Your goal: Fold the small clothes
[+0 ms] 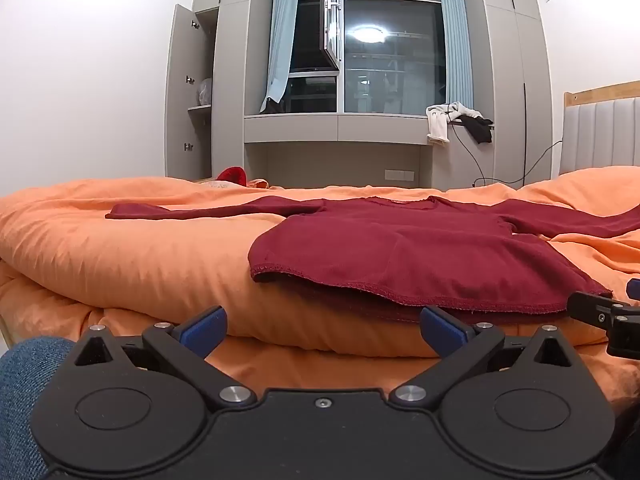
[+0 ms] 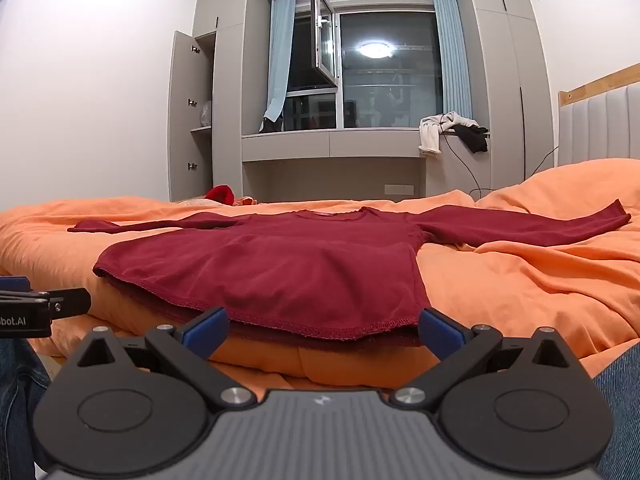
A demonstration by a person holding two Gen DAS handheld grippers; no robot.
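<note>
Currently pre-fold: shirt [image 2: 272,264] lies flat on bed [image 2: 520,280], sleeves out at 9 and 3 o'clock; left gripper [image 1: 322,330] and right gripper [image 2: 322,330] fingers wide apart, empty, near hem; next, likely pinch a sleeve or hem corners.

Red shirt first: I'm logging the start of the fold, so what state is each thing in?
Red shirt: flat on the bed, sleeves spread, unfolded.
Left gripper: fingers wide open, empty.
Right gripper: fingers wide open, empty.
Window sash: swung open.
Cupboard door: open.
</note>
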